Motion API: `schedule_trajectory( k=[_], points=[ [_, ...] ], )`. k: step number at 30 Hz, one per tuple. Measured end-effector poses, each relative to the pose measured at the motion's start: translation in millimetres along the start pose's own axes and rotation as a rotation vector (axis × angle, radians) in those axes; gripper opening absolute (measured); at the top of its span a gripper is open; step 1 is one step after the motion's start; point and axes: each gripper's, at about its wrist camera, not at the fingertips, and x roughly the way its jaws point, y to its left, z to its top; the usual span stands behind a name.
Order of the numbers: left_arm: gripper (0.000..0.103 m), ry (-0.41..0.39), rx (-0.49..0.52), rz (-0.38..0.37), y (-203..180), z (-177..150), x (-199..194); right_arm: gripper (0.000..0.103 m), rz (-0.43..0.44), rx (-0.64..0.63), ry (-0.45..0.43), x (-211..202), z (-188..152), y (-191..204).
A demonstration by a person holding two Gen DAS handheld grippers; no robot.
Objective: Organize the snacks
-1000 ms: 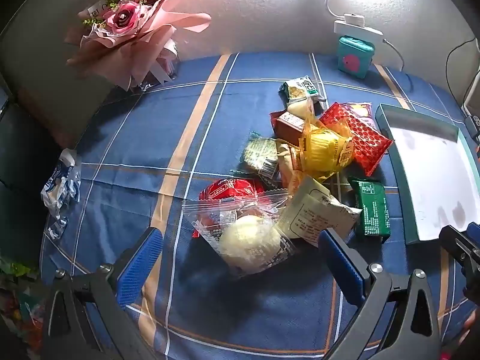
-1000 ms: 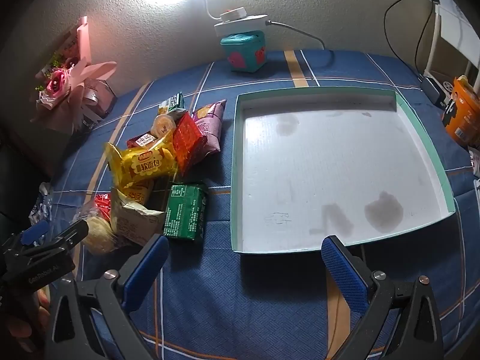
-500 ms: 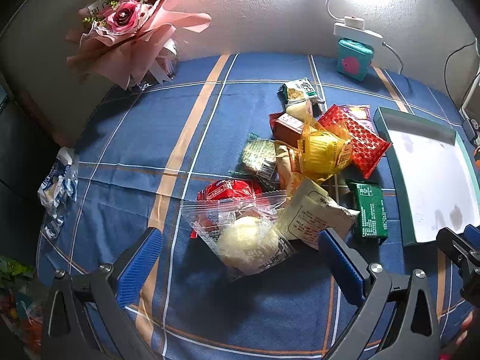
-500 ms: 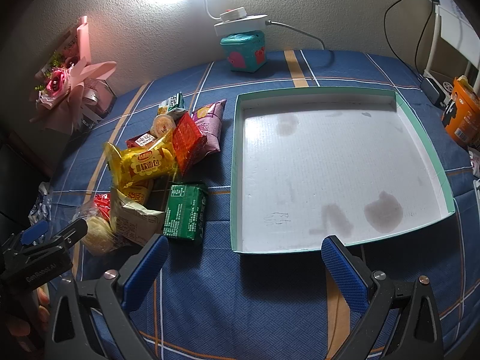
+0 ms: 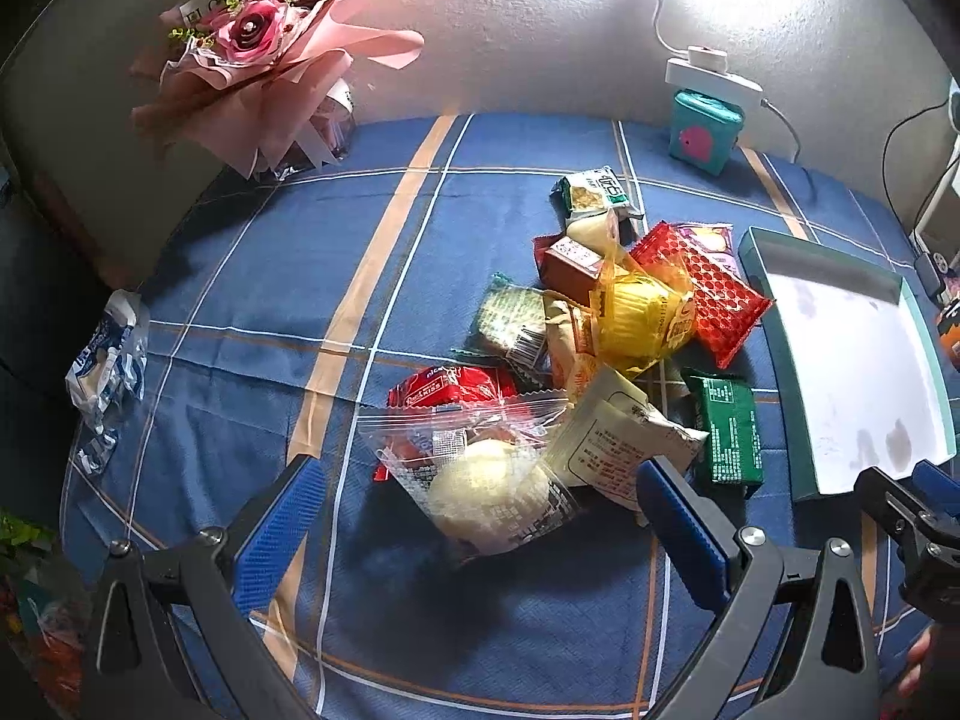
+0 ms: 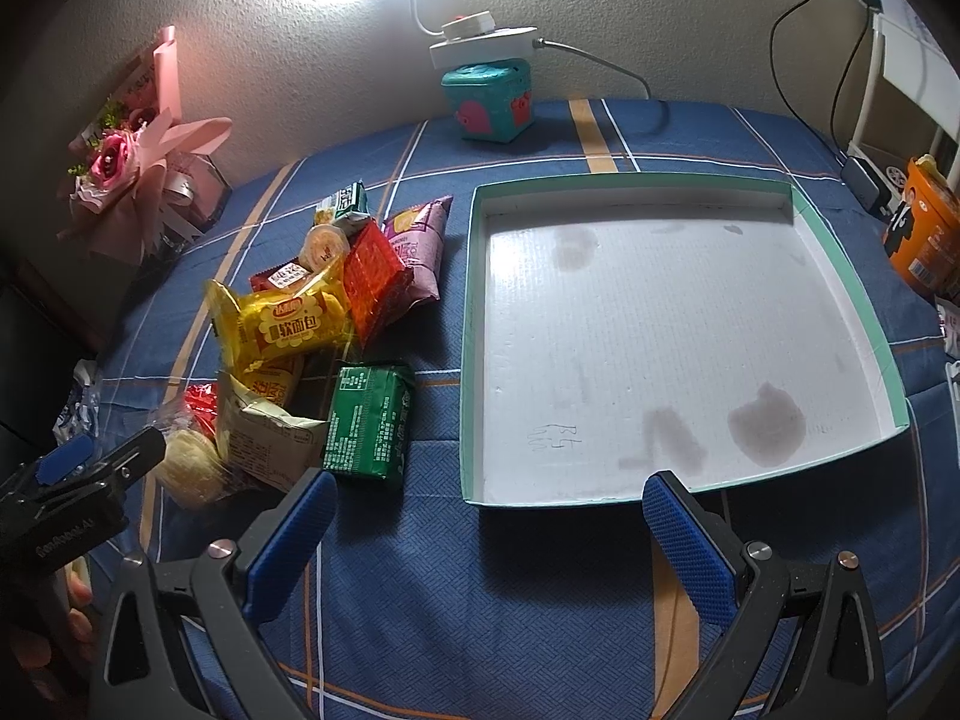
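Shiny, crinkly snack packets [image 6: 312,348] lie in a heap on the blue checked cloth of the tabletop [image 6: 540,630], just left of a flat white cardboard tray [image 6: 474,360] with a green rim. The left hand-held gripper [image 5: 480,531] hangs wide open above a clear bag with a round pale bun [image 5: 480,480], touching nothing. The right hand-held gripper [image 6: 489,531] is wide open too, near the tray's near edge, and holds nothing.

The tray [image 6: 840,252] lay bare inside, open to reach from above, walled only by its low green rim. Left of the tray, the snack pile [image 6: 312,324] crowded the cloth; the green packet [image 6: 369,426] sat just beside the tray's left wall, leaving a narrow strip between.
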Motion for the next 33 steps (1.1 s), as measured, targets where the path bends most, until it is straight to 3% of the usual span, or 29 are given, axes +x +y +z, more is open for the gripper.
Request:
schedule_trajectory(
  k=[33],
  points=[
    [0.103,0.010,-0.023,-0.012,4.4,0.8,0.1,0.103,-0.004,-0.005,0.004,0.9,0.5,1.5]
  ],
)
